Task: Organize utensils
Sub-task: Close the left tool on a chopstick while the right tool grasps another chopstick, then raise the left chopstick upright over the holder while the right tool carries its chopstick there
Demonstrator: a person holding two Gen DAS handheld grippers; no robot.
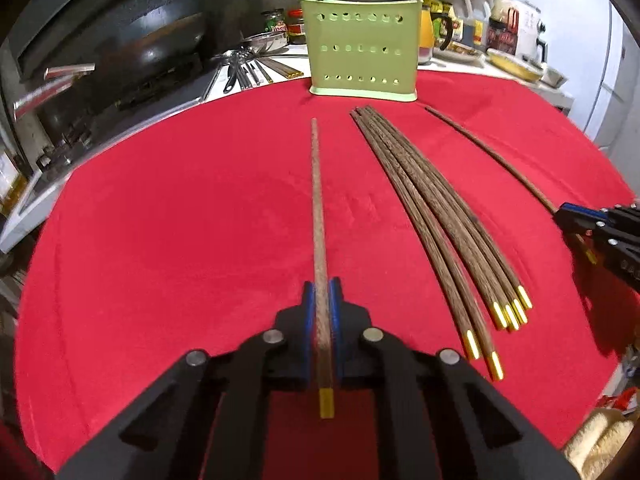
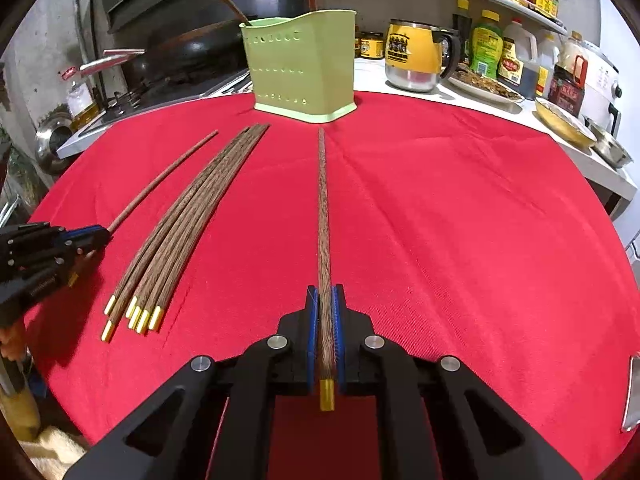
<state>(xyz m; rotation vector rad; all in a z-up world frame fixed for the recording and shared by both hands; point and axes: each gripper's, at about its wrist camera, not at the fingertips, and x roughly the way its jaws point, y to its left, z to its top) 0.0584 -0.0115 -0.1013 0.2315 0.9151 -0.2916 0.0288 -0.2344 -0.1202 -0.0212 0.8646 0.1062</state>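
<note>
A green perforated utensil holder [image 1: 362, 48] stands at the far edge of the red cloth [image 1: 180, 208], with two chopsticks in it; it also shows in the right wrist view [image 2: 300, 68]. A bundle of several dark wooden chopsticks with yellow ends [image 1: 440, 220] lies on the cloth, also in the right wrist view [image 2: 184, 224]. My left gripper [image 1: 322, 286] is shut on one chopstick [image 1: 318, 200] that points at the holder. My right gripper [image 2: 326, 292] is shut on another chopstick [image 2: 324, 208]. Each gripper shows in the other's view, the right [image 1: 560, 216] and the left [image 2: 106, 234].
A black wok [image 1: 132, 48] and stove stand at the back left, with metal utensils [image 1: 240, 70] on the counter. A yellow mug [image 2: 416, 56], sauce bottles [image 2: 500, 52] and plates [image 2: 564, 122] line the back right counter.
</note>
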